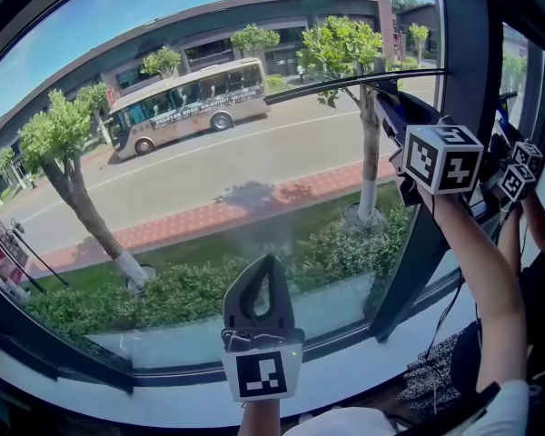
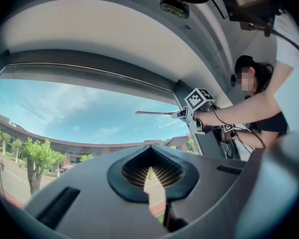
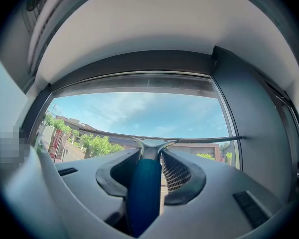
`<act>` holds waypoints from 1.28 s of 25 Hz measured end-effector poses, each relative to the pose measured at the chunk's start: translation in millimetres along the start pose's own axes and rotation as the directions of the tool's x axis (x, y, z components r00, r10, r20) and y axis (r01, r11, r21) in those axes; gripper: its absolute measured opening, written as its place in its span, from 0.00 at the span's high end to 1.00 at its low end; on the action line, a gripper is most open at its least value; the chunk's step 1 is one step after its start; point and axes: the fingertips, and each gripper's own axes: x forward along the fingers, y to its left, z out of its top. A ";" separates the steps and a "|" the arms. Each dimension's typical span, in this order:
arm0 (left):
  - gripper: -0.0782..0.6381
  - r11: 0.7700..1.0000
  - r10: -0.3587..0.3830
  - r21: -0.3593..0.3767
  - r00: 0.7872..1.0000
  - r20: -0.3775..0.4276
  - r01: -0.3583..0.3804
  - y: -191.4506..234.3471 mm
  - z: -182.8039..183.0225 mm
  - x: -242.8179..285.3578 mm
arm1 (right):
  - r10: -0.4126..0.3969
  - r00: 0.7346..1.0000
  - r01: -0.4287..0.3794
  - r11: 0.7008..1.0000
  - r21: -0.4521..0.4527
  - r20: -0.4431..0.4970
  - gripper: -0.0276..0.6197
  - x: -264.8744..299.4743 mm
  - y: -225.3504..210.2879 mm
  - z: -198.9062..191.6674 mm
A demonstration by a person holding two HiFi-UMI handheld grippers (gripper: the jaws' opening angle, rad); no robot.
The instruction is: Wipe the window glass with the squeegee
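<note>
Right hand-held gripper (image 1: 392,107) clamped on the squeegee (image 1: 345,84) at the window glass's (image 1: 209,180) upper right corner.

Its jaws are closed on the squeegee's blue handle, and the thin blade stretches level across the pane, its right end reaching the dark upright frame (image 1: 463,53). Left hand-held gripper (image 1: 260,284) is raised near the pane's bottom edge, pointing up, its jaw tips together with nothing between them.

Left gripper (image 1: 265,263) held low, pointing up, jaws together, empty. Right arm (image 1: 477,271) raised; right gripper (image 1: 392,116) clamped on squeegee (image 1: 345,84) handle.
</note>
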 end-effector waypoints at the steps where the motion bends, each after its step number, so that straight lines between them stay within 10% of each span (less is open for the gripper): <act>1: 0.89 1.000 0.000 -0.001 1.000 -0.001 0.000 0.1 1.3 1.0 | -0.001 1.000 0.001 1.000 -0.002 -0.004 0.75 0.1 -0.9 -0.5; 32: 0.89 0.999 -0.043 0.013 0.998 -0.055 0.044 -1.9 -50.9 -25.4 | 0.017 0.999 -0.016 0.999 0.031 -0.048 0.75 -35.7 33.2 -84.9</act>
